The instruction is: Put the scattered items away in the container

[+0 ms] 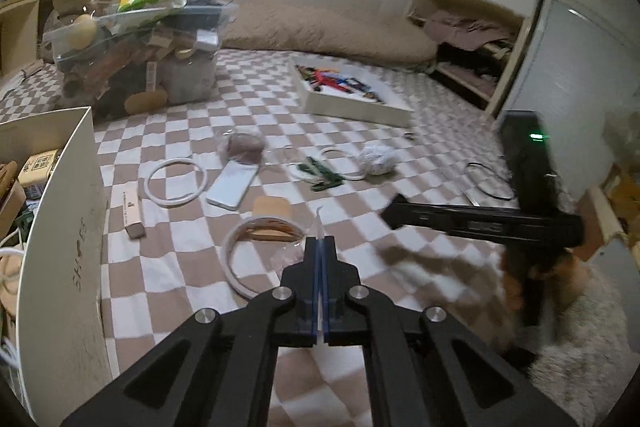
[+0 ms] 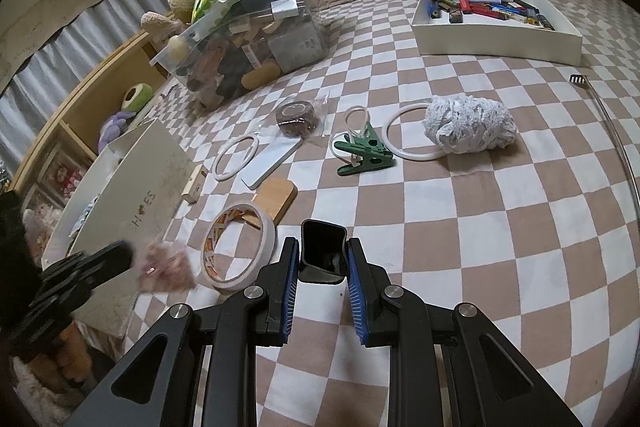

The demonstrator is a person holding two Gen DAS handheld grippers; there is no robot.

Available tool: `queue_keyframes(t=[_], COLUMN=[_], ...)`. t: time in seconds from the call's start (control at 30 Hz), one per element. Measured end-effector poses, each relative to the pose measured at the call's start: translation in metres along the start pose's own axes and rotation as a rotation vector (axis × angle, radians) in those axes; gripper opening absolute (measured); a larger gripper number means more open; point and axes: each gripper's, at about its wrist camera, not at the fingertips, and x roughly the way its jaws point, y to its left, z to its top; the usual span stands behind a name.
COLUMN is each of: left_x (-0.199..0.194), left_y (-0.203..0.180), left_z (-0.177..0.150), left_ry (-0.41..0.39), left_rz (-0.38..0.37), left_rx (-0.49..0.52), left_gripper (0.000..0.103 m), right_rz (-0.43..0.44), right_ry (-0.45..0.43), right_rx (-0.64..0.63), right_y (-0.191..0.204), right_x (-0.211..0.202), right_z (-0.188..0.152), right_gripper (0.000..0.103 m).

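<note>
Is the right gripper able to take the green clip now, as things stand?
Probably not yet. The right gripper is shut on a black box, so its jaws are occupied. The bedspread toward the green clip looks free otherwise.

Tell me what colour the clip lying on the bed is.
Green; the clip shows best in the right wrist view.

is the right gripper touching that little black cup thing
Touching. The right wrist view shows the right gripper with both blue pads pressed against the sides of the black cup, no gap either side.
</note>
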Motion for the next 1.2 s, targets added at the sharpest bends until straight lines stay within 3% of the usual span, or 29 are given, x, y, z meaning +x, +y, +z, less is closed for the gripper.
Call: queue_keyframes(t=[0.17, 0.27, 0.33, 0.53, 0.57, 0.63, 0.7, 0.77, 1.0, 1.2], left_x=[-0.003, 0.006, 0.013, 0.017, 0.019, 0.021, 0.021, 0.019, 0.016, 0.026], left_y=[-0.009, -0.006, -0.001, 0.008, 0.005, 0.002, 0.001, 0.001, -0.014, -0.023], left_z=[-0.017, -0.033, -0.042, -0.047, -0.048, -0.051, -0.053, -0.054, -0.055, -0.061], left_ry=[0.074, 0.149, 0.183, 0.188, 0.186, 0.185, 0.17, 0.149, 0.156, 0.198], left_rz=[-0.104, -0.102, -0.043, 0.126, 0.171, 0.235, 0.29, 0.307, 0.217, 0.193], left_rx=[-0.015, -0.039, -0.051, -0.012, 0.02, 0.065, 0.104, 0.128, 0.157, 0.164], left_gripper=[0.002, 0.002, 0.002, 0.002, 0.005, 0.021, 0.059, 0.068, 0.077, 0.078], right_rz=[-0.023, -0.04, -0.063, -0.101, -0.106, -0.113, -0.119, -0.128, -0.142, -0.146], right_ry=[0.033, 0.079, 0.115, 0.163, 0.165, 0.164, 0.163, 0.165, 0.169, 0.166], right_rx=[-0.006, -0.011, -0.012, -0.036, -0.042, -0.051, -0.058, -0.066, -0.076, -0.081], right_y=[0.003, 0.002, 0.001, 0.002, 0.003, 0.004, 0.005, 0.006, 0.007, 0.008], right_x=[0.004, 0.015, 0.023, 0.035, 0.036, 0.036, 0.036, 0.036, 0.038, 0.039], right_z=[-0.003, -0.008, -0.011, -0.015, -0.016, -0.016, -0.016, -0.016, -0.016, -0.015], right_gripper=[0.024, 0.024, 0.024, 0.024, 0.024, 0.024, 0.024, 0.024, 0.024, 0.024])
